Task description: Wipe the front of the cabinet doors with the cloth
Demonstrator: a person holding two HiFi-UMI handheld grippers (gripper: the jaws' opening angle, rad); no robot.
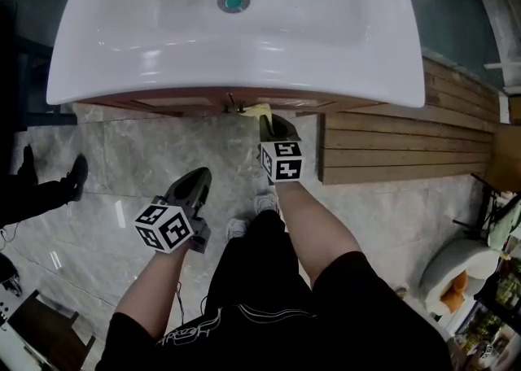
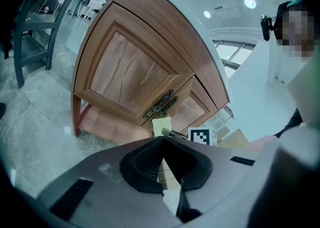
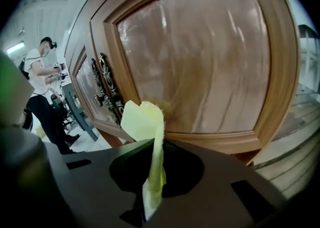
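Note:
The wooden cabinet (image 2: 130, 72) stands under a white basin (image 1: 236, 36), with two panelled doors and ornate metal handles (image 2: 160, 104) at the seam. My right gripper (image 1: 273, 127) is shut on a yellow cloth (image 3: 142, 119). The cloth's free end presses against the lower rail of the right door (image 3: 200, 57), just right of the handles (image 3: 107, 87). The cloth (image 2: 161, 126) and the right gripper's marker cube (image 2: 201, 135) also show in the left gripper view. My left gripper (image 1: 191, 190) hangs back over the floor, jaws shut with nothing between them (image 2: 162, 139).
A wooden slatted platform (image 1: 407, 141) lies right of the cabinet on the marble floor (image 1: 122, 158). Another person's shoes (image 1: 75, 176) are at the left, and a person (image 3: 42, 82) stands farther off. A dark chair (image 2: 30, 37) stands left of the cabinet.

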